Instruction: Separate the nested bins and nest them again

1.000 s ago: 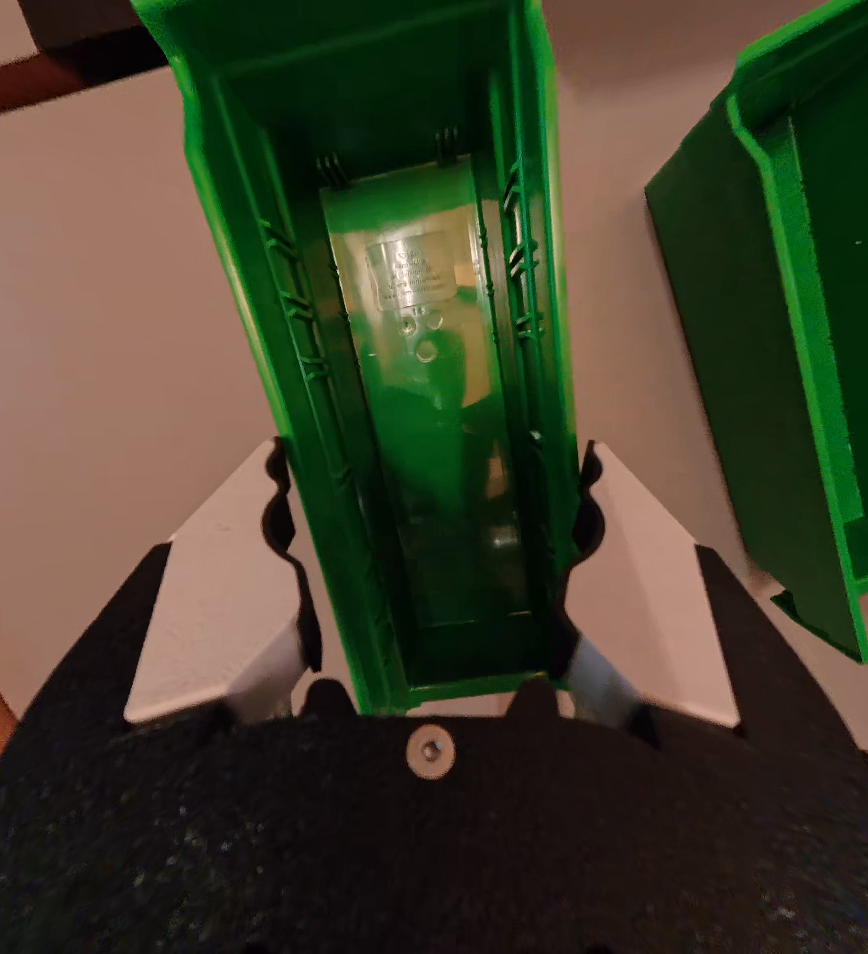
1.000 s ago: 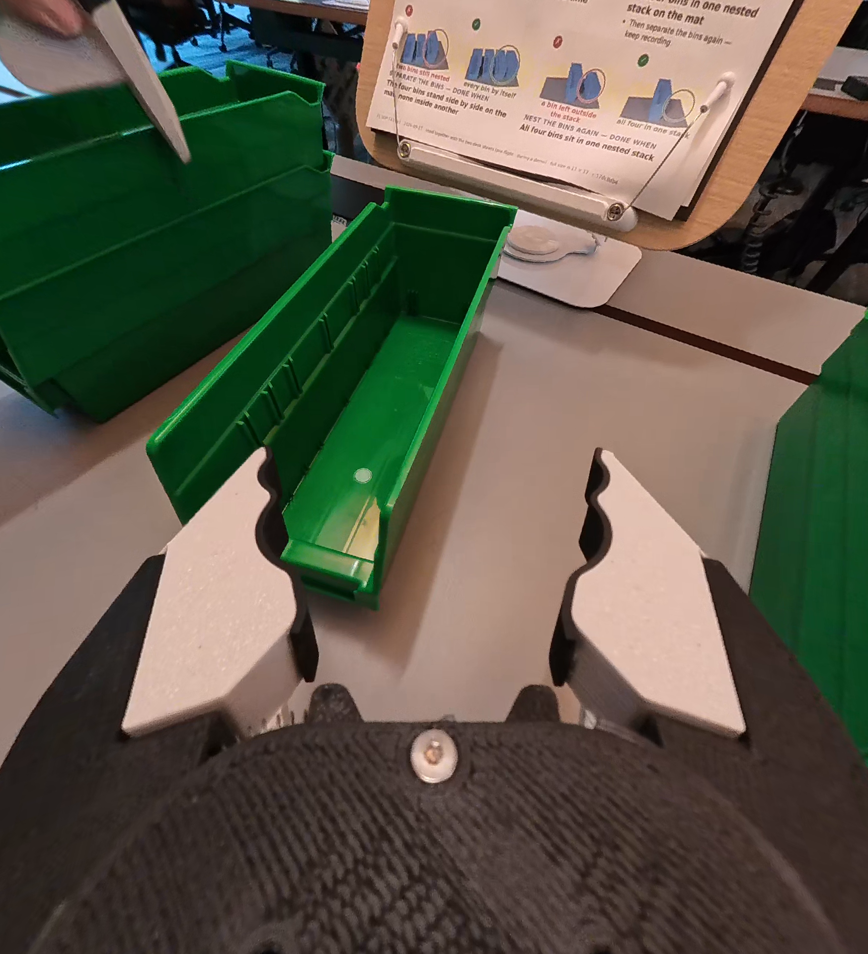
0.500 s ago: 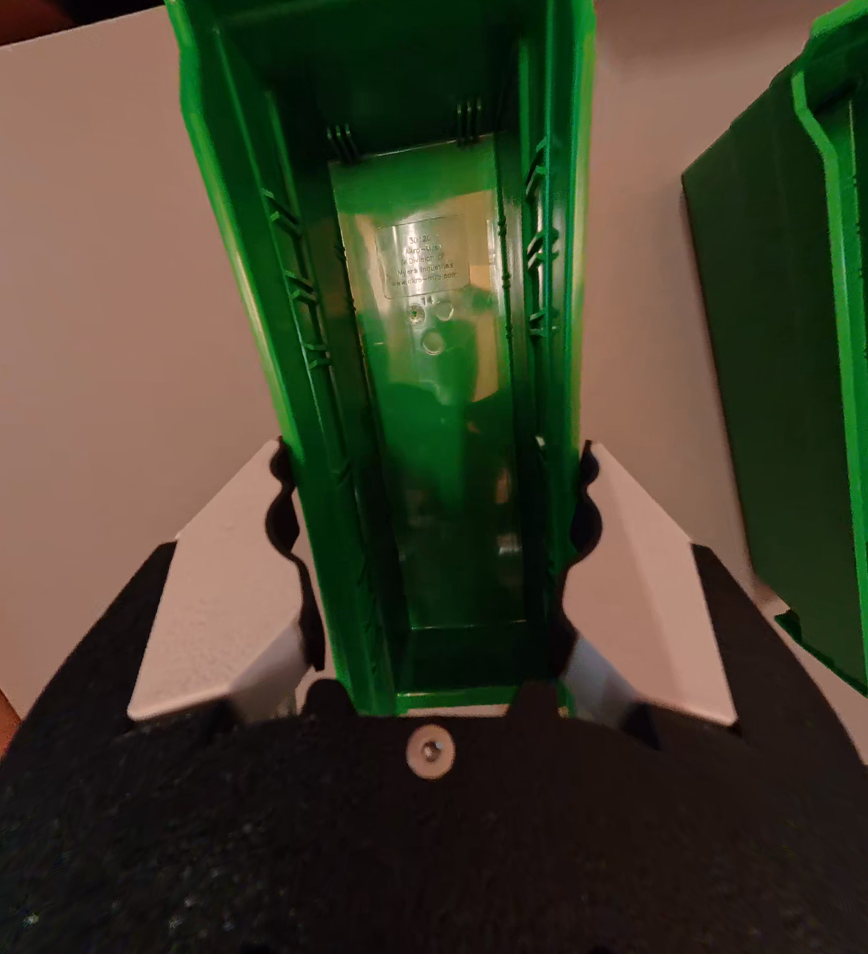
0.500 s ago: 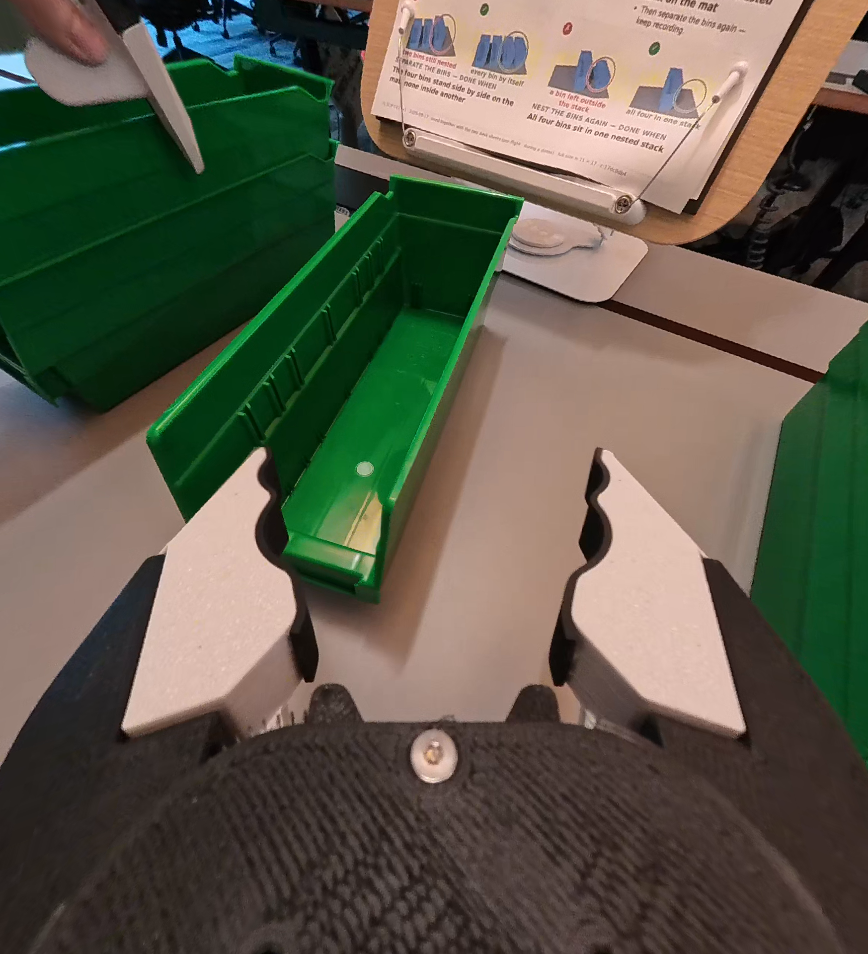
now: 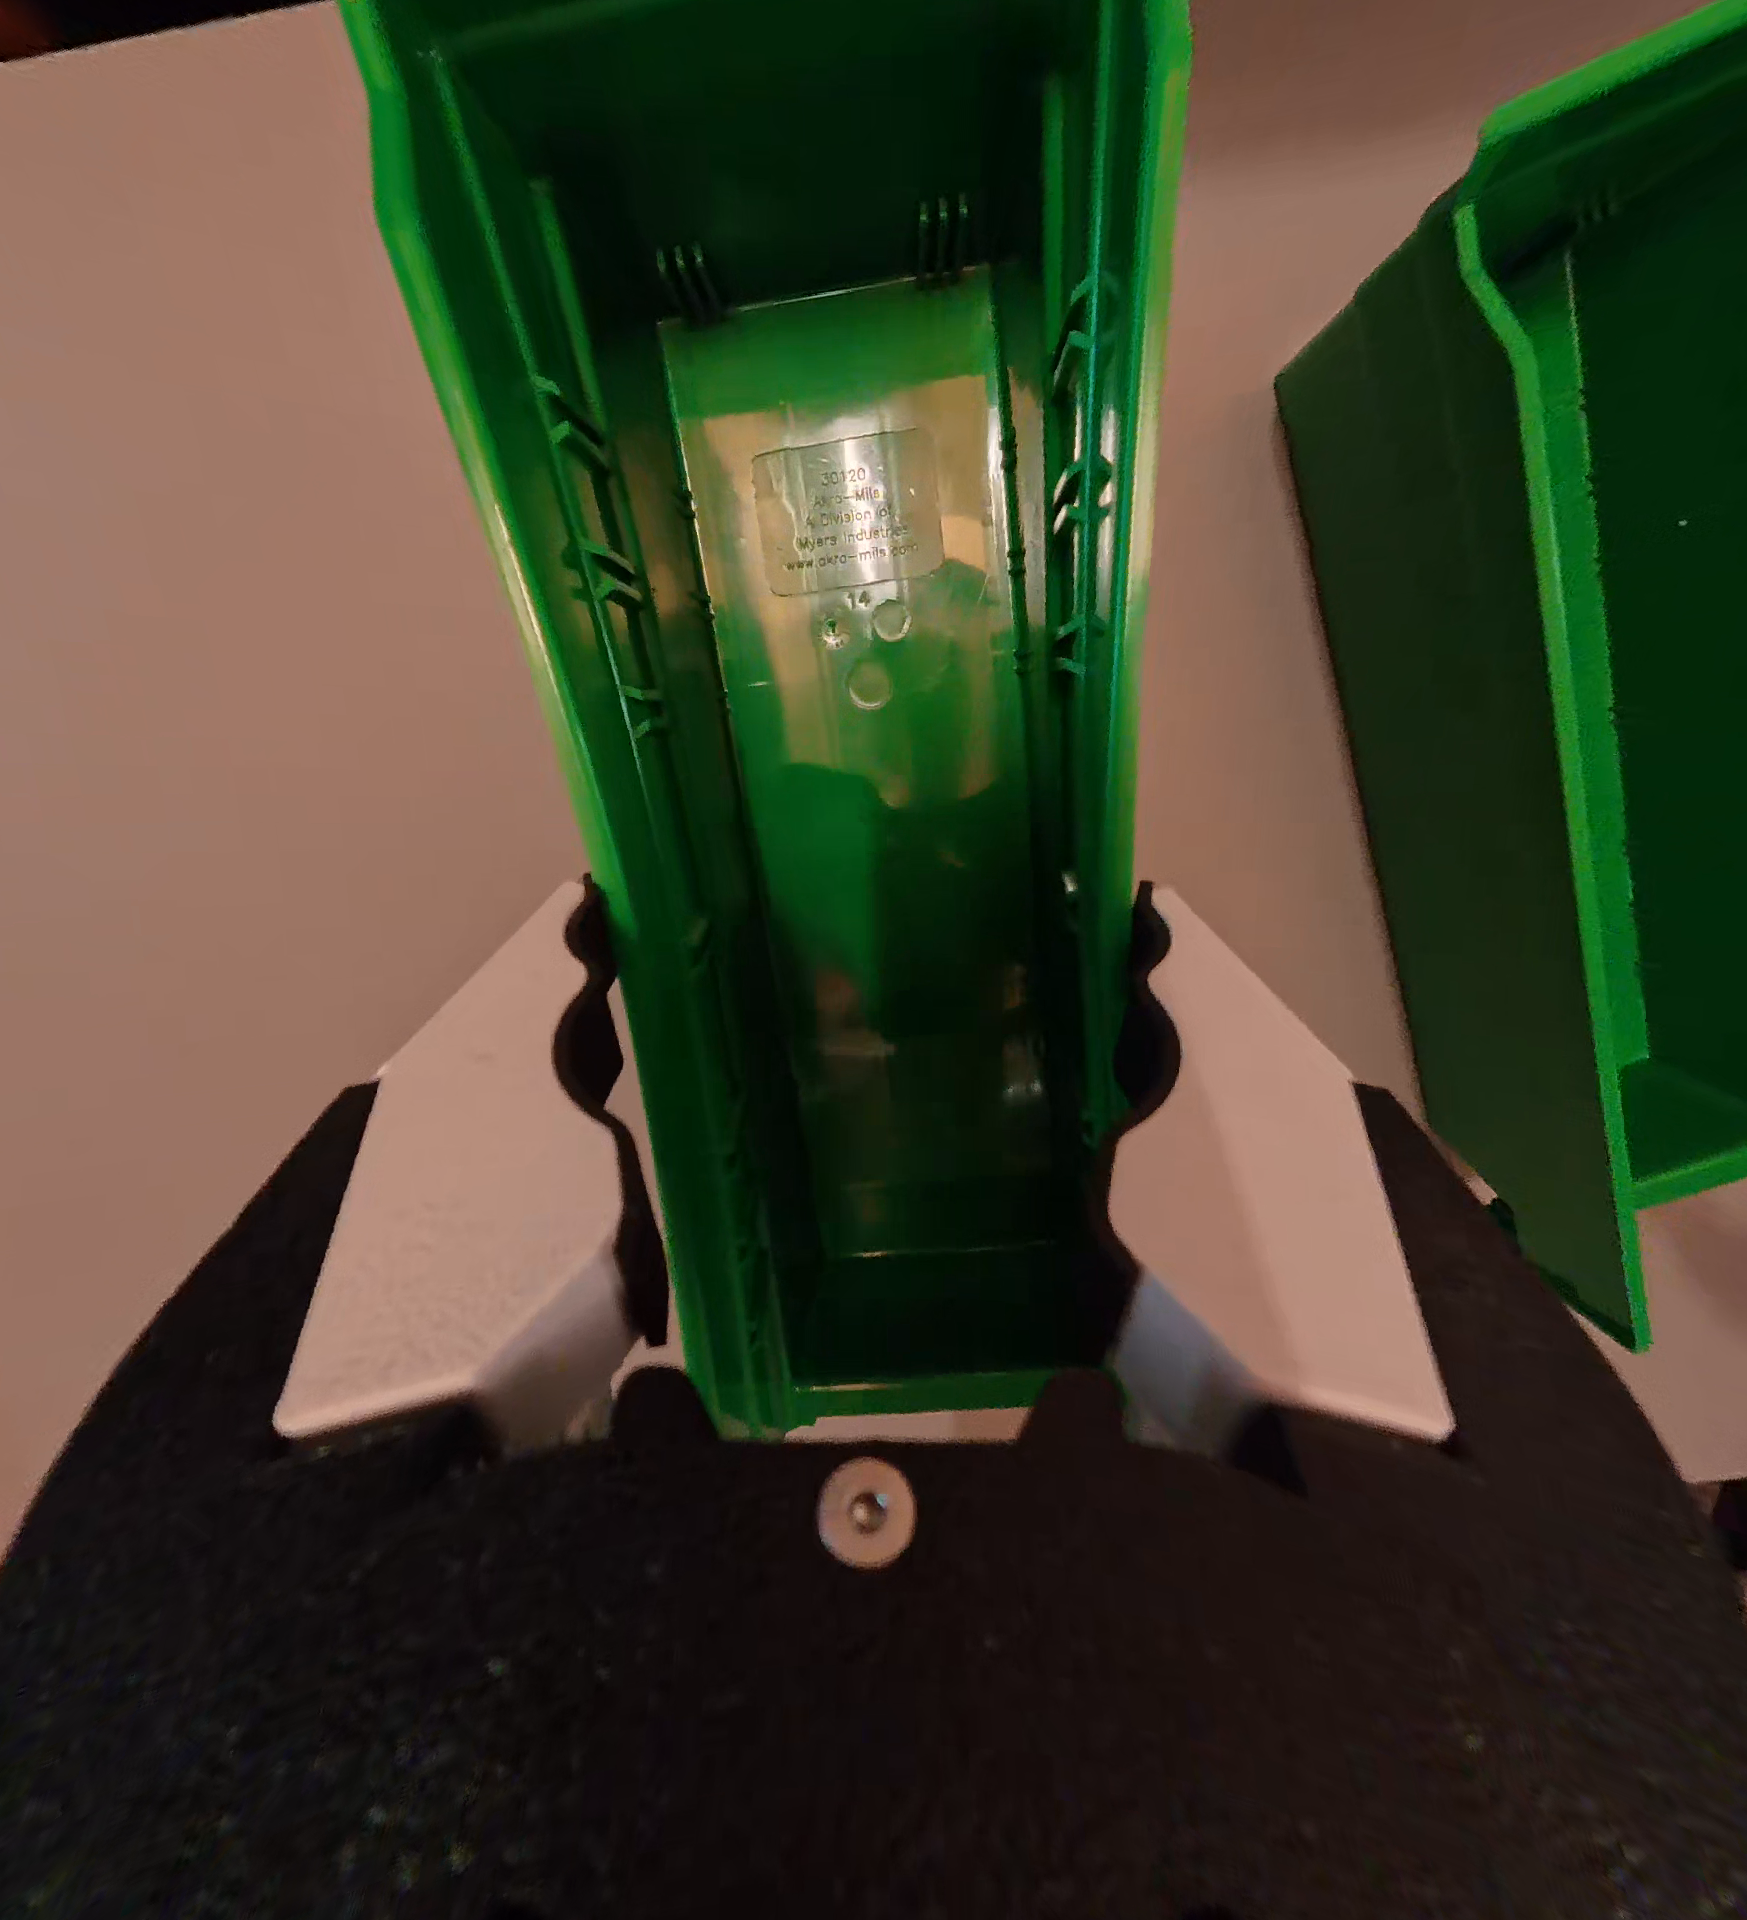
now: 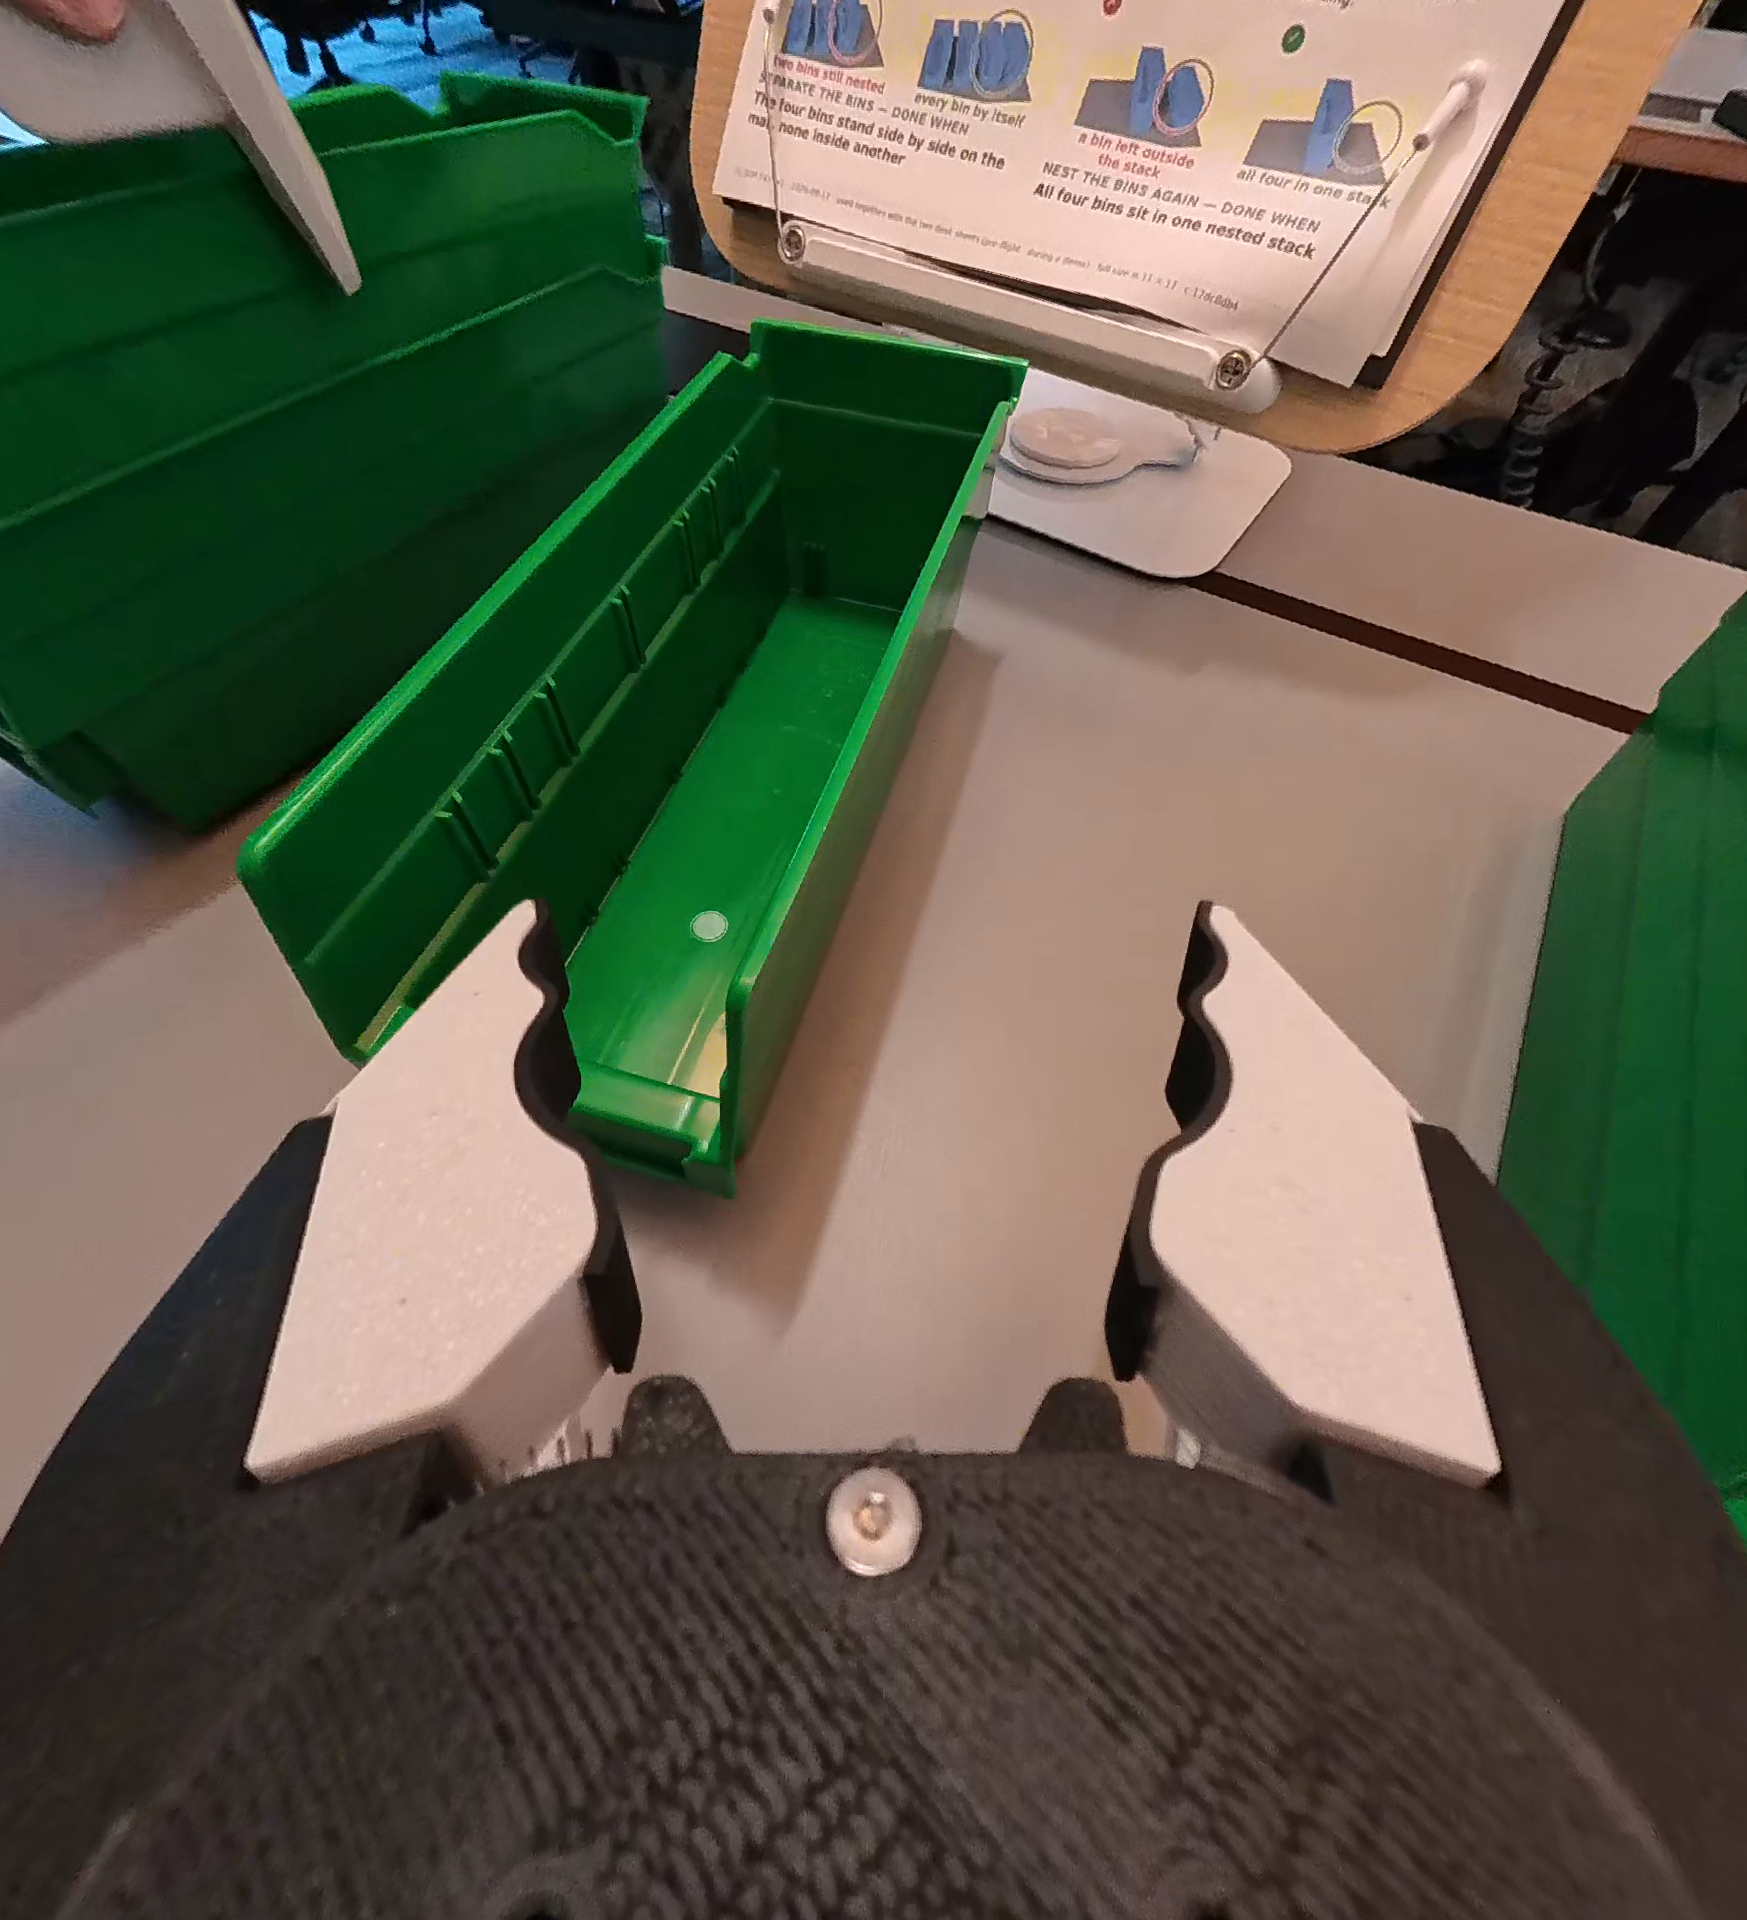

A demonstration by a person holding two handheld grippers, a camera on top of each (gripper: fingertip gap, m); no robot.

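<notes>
In the left wrist view my left gripper (image 5: pixel 867 894) straddles a long green bin (image 5: pixel 848 520) near its end, and both black pads press on its outer side walls. The right wrist view shows this bin as the top of a tilted green nested stack (image 6: pixel 225 468) at the far left, with a white finger of the left gripper (image 6: pixel 266 156) over it. My right gripper (image 6: pixel 871 914) is wide open and empty above the table. A single green bin (image 6: pixel 744 727) stands on the table just ahead; its near end is beside my left finger (image 6: pixel 453 1143), not touching it.
Another green bin (image 6: pixel 1679 987) stands at the right edge; a green bin also shows in the left wrist view (image 5: pixel 1575 727). A wooden instruction board (image 6: pixel 1108 156) on a white stand is at the back of the grey table (image 6: pixel 1160 831).
The left jaws have narrowed until both pads met the bin's side walls. The left finger seen in the right wrist view shifted slightly right. The right gripper stayed open and hardly moved.
</notes>
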